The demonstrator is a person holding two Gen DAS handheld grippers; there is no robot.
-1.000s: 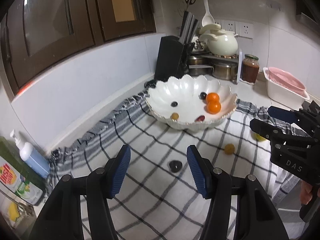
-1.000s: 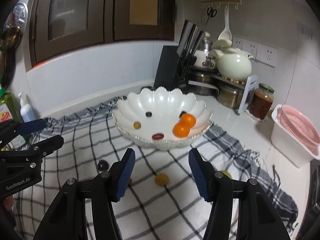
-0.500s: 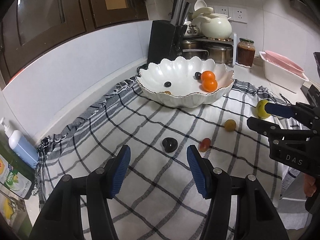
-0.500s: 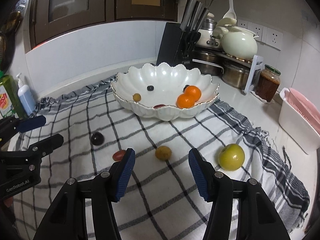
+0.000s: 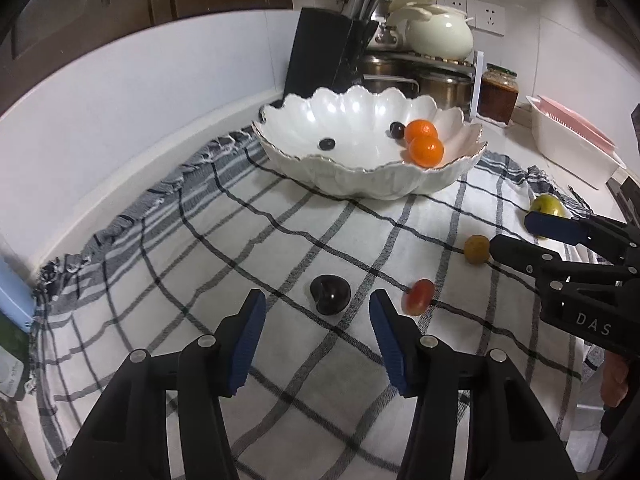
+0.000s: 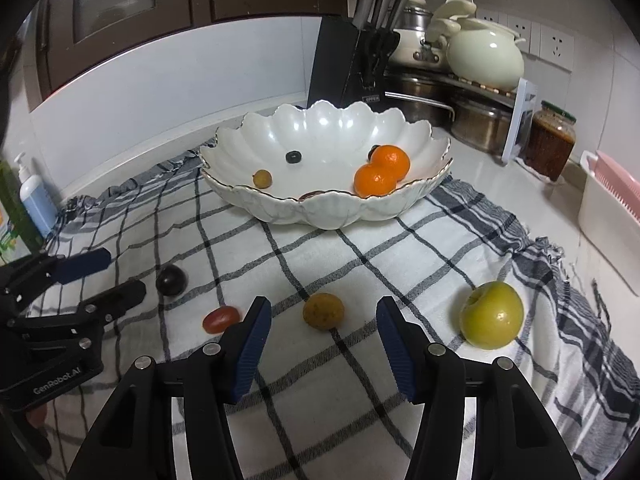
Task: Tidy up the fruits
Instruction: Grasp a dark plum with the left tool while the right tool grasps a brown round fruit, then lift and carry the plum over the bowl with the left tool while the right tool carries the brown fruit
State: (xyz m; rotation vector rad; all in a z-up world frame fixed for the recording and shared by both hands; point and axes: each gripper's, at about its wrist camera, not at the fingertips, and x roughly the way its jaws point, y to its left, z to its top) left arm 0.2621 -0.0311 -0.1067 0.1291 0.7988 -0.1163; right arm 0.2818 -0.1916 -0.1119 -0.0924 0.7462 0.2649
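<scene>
A white scalloped bowl [image 5: 372,184] [image 6: 320,208] on the checked cloth holds two oranges [image 6: 374,180] and a few small fruits. On the cloth lie a dark plum [image 5: 330,299] [image 6: 172,279], a red cherry tomato [image 5: 418,302] [image 6: 221,318], a brownish round fruit [image 6: 323,311] [image 5: 477,249] and a green apple [image 6: 492,314]. My left gripper [image 5: 316,304] hovers low over the plum. Its jaws are closing, the plum sits between the tips, and the pads are clear of it. My right gripper [image 6: 323,304] is open around the brownish fruit without touching it.
A knife block [image 6: 352,60], steel pots, a cream pot and a jar [image 6: 550,146] stand behind the bowl. A white basin with a pink strainer [image 6: 612,196] sits at the right. A soap bottle [image 6: 34,196] stands at the left by the wall. The cloth [image 6: 400,264] ends near the apple.
Both grippers have come down toward the cloth and tilted flatter. The plum now lies between the left tips and the brownish fruit between the right tips. The left jaws have narrowed slightly.
</scene>
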